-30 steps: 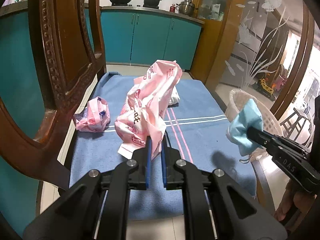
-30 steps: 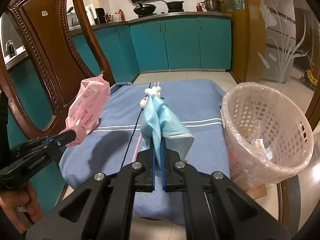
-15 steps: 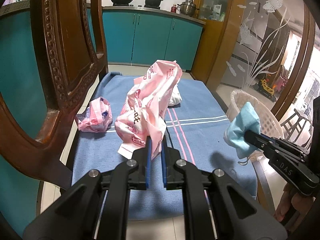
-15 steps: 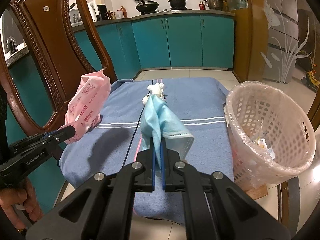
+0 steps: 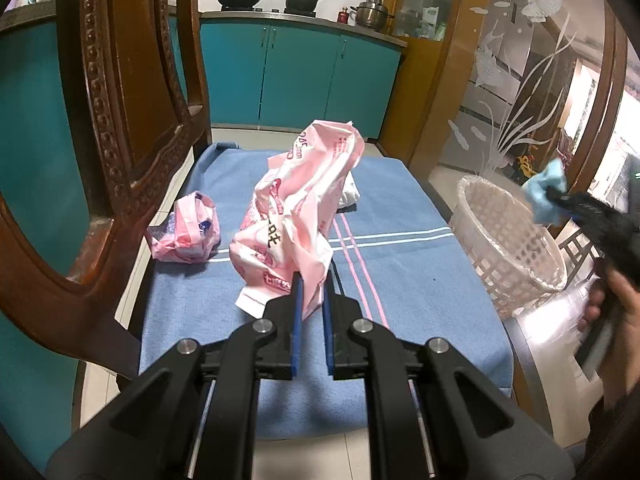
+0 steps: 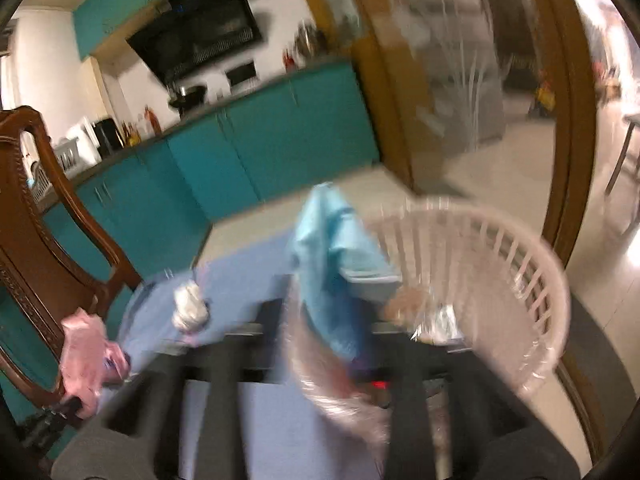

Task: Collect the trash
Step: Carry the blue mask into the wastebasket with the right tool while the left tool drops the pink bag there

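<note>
Two grippers in play. My left gripper (image 5: 311, 280) is clamped on the big pink wrapper (image 5: 298, 216), pads pinching its lower edge; the wrapper stands crumpled above the blue striped cloth (image 5: 408, 280) covering the table. A smaller pink wrapper ball (image 5: 185, 234) lies on the cloth to its left, near the carved wooden chair back (image 5: 132, 120). A white crumpled wad (image 5: 349, 193) sits behind the big wrapper, mostly hidden by it.

My right gripper (image 6: 320, 344) is heavily blurred in its own view. Its jaws have just been opening, and the blue face mask (image 6: 332, 252) is between them, draped upward from the fingers. From the frames I can't tell if the pads are pressing on it. In the left wrist view the mask (image 5: 546, 196) sits at the right gripper's tip over the far rim of the white lattice basket (image 5: 508, 248). The basket has a clear plastic liner and stands just off the table's right edge. Some scraps are in the basket bottom, too blurred to identify. My hand (image 5: 616, 312) shows at the right edge of the left view.
</note>
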`<action>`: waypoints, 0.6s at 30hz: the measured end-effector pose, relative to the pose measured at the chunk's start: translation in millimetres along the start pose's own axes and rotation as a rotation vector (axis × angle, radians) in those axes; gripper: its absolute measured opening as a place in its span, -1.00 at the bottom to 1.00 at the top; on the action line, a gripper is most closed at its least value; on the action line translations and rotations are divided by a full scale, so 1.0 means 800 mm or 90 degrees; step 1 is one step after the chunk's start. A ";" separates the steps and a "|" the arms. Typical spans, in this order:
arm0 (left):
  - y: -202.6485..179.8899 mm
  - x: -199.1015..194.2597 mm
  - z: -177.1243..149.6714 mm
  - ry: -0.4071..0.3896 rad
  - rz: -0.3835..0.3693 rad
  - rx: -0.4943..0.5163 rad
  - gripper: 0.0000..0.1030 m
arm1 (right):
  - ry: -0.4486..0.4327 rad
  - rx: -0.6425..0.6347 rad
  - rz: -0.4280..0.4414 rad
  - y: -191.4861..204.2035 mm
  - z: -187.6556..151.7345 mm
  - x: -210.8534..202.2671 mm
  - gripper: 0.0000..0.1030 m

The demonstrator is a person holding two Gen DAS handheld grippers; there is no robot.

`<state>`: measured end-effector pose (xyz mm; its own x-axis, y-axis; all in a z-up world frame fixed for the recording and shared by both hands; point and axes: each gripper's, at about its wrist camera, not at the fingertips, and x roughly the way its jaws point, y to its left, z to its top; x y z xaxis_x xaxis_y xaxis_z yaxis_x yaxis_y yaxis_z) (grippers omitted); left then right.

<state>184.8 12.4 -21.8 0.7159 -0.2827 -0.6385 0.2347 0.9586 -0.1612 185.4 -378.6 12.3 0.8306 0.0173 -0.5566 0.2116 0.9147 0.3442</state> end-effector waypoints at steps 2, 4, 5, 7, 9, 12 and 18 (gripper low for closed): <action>-0.004 0.002 -0.001 0.002 -0.004 0.005 -0.80 | 0.020 0.052 -0.025 -0.026 -0.002 0.008 0.26; -0.008 0.004 -0.005 0.004 -0.004 0.013 -0.80 | -0.013 0.114 0.001 -0.039 0.010 -0.025 0.26; -0.012 0.006 -0.007 0.010 -0.006 0.016 -0.80 | -0.056 0.144 0.035 -0.043 0.016 -0.054 0.33; -0.022 0.009 -0.011 0.017 -0.023 0.023 -0.80 | -0.122 0.162 0.062 -0.046 0.019 -0.096 0.61; -0.039 0.010 -0.015 0.023 -0.036 0.044 -0.80 | -0.193 0.161 0.049 -0.045 0.017 -0.133 0.76; -0.075 0.015 -0.011 0.027 -0.073 0.068 -0.80 | -0.242 0.151 0.025 -0.050 0.017 -0.152 0.77; -0.210 0.054 0.048 0.028 -0.176 0.108 -0.79 | -0.239 0.235 0.018 -0.093 0.024 -0.143 0.77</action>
<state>201.5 -161.8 6.5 0.5809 -0.5265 -0.6208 0.5253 0.8251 -0.2082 84.7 -456.2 65.4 0.9514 -0.1683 -0.2578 0.2982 0.7117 0.6360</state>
